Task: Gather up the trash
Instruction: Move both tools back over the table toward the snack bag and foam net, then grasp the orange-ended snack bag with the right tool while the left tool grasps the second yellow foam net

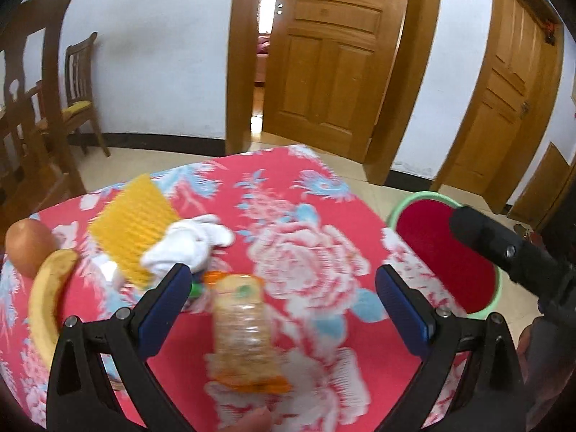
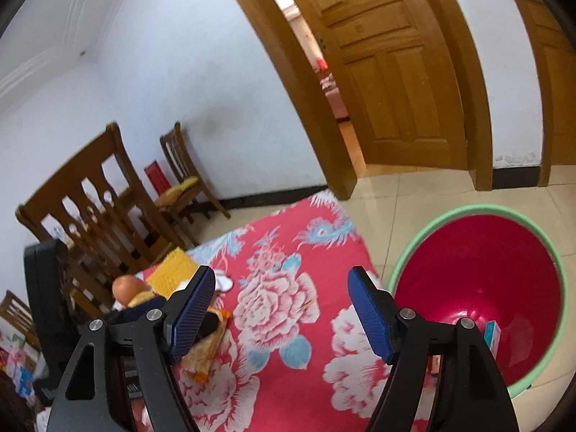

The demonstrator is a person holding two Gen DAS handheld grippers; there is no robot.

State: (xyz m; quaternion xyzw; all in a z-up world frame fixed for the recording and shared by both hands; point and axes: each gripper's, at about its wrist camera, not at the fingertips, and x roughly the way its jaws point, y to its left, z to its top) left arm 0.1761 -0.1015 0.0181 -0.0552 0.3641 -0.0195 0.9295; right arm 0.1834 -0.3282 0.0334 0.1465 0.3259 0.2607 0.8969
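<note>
Nearest the left claw [image 1: 284, 291], between its spread, empty jaws, lies the plastic bottle [image 1: 241, 327] on the table [image 1: 306, 194]. Center on its ribbed body, close gently, then carry toward the bin [image 2: 478, 288] beside the table. Right claw [image 2: 284, 309] hangs open, empty.

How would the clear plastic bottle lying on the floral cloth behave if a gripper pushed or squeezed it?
The plastic bottle lies on its side, so a push would probably roll it. It looks empty and thin-walled, likely light and prone to buckling when squeezed. Its ribbed wall may aid grip.

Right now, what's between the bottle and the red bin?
Only bare flowery tablecloth, seen in the left wrist view, lies between the plastic bottle and the bin.
</note>
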